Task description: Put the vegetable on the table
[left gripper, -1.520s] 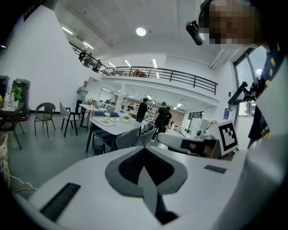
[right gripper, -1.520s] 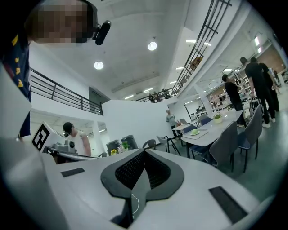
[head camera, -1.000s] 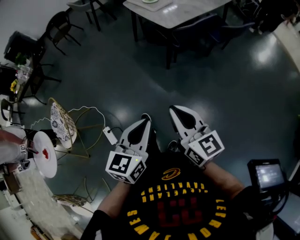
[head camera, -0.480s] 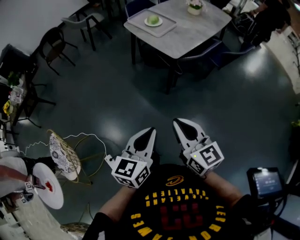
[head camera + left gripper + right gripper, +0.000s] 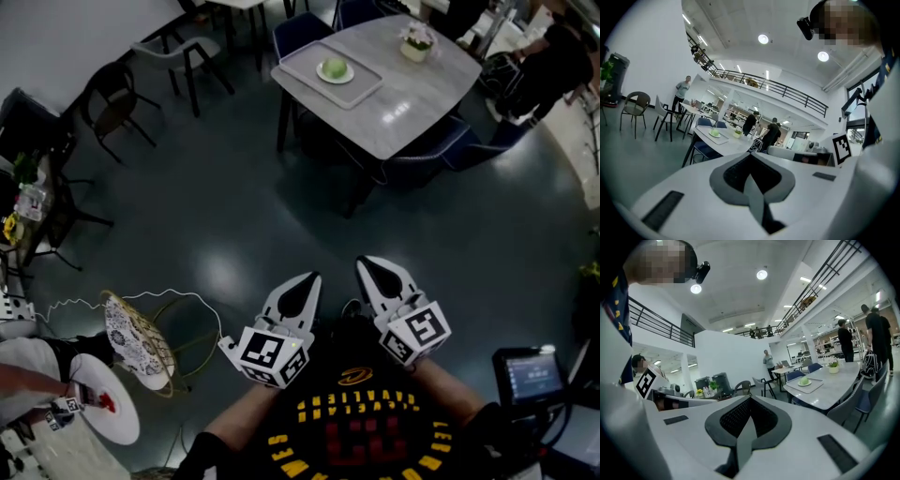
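One round green vegetable [image 5: 335, 67] on pale plate [image 5: 322, 74].

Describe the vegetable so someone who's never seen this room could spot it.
Find the grey table ahead across the dark floor; a rectangular tray lies at one end. On its small plate sits the vegetable, a round pale green ball, unlike the leafy potted plant standing on the bare tabletop.

Green vegetable [image 5: 335, 67] on a grey tray [image 5: 361, 86], pale grey table [image 5: 422, 103]. Left gripper [image 5: 305, 286] and right gripper [image 5: 370, 267] are white, with black pads [image 5: 294, 298] and black-and-white marker cubes. Floor [image 5: 234, 187] dark teal; shirt [image 5: 356, 450] black, yellow lettering.
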A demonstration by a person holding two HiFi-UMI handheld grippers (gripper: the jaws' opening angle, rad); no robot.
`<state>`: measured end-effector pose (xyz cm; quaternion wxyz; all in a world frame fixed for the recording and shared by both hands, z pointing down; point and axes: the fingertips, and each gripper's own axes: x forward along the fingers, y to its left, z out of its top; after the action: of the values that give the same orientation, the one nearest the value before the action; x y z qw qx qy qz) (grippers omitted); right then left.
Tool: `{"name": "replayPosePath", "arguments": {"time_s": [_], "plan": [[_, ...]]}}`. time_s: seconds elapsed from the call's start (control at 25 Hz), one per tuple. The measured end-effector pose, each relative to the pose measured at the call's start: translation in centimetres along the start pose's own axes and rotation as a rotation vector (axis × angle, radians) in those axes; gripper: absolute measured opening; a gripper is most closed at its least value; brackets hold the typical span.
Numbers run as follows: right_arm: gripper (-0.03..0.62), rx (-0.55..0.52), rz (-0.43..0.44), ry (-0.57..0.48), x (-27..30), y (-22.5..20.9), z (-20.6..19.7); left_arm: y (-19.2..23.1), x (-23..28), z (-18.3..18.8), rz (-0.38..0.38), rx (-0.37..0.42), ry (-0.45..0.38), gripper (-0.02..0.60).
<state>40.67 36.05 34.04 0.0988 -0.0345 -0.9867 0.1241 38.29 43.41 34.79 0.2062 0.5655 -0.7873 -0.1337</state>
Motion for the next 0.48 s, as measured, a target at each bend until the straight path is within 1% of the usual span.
{"name": "replayPosePath", "arguments": {"time_s": [0.24,0.48], "plan": [[0.003,0.026,0.044,0.028,6.1,-1.2,0.3,5.0,1.5,2.7,0.072,0.004,-0.032,0.000],[0.003,0.038,0.144,-0.011,13.6,-3.2,2.5,10.4,4.4,5.8,0.170,0.017,-0.062,0.000]]}}
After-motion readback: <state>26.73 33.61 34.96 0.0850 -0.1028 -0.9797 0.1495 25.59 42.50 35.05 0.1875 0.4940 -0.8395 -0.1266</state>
